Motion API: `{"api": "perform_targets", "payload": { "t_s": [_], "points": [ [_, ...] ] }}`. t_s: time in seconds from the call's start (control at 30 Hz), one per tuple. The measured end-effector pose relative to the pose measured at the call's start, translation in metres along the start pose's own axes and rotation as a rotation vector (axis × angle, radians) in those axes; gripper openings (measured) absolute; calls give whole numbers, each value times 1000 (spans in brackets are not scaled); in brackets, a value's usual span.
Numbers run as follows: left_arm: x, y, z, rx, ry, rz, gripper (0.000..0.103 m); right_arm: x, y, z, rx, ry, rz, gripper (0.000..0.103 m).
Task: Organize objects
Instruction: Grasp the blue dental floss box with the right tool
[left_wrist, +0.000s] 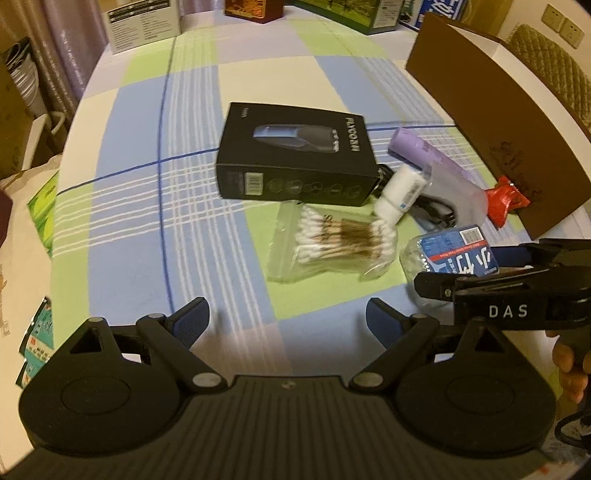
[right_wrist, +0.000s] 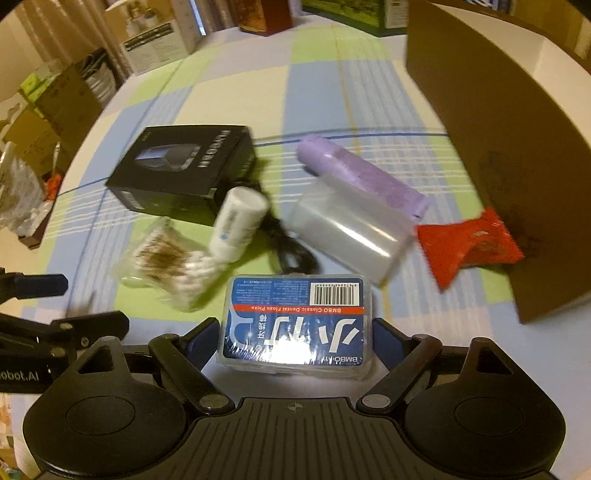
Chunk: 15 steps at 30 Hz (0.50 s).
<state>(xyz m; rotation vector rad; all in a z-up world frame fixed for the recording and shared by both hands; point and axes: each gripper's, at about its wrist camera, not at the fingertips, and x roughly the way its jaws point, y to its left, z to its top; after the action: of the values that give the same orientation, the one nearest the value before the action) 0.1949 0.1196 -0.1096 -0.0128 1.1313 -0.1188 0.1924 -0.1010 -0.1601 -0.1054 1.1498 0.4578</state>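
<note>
The left gripper (left_wrist: 287, 320) hovers over the checked tablecloth (left_wrist: 147, 206) with its blue-padded fingers spread wide and nothing between them. Ahead of it and slightly right lies a clear bag of cotton swabs (left_wrist: 332, 242); beyond that sits a black shaver box (left_wrist: 297, 157). Right of the box lie a white wrapped roll (left_wrist: 400, 194), a black cable (left_wrist: 432, 212) under it, a purple bag roll (left_wrist: 424, 147) and a clear plastic roll (left_wrist: 458, 192). A red snack packet (left_wrist: 506, 201) touches the brown cardboard box (left_wrist: 491, 122) at far right. Only the left wrist view shows the right gripper from the side, entering from the right edge. Only the right wrist view shows the grasp: the right gripper (right_wrist: 295, 332) has its pads closed against both sides of a blue dental floss picks box (right_wrist: 295, 321), printed face up. Ahead of it lie the clear roll (right_wrist: 351, 232) and red packet (right_wrist: 469, 247).
</note>
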Motion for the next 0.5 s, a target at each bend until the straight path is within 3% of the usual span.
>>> {"api": "perform_targets", "payload": {
  "t_s": [0.27, 0.5],
  "points": [
    [17, -17, 13, 88, -24, -61, 97, -20, -37, -7, 131, -35, -63, 84],
    [41, -29, 25, 162, -10, -69, 97, -30, -60, -14, 221, -51, -94, 84]
  ]
}}
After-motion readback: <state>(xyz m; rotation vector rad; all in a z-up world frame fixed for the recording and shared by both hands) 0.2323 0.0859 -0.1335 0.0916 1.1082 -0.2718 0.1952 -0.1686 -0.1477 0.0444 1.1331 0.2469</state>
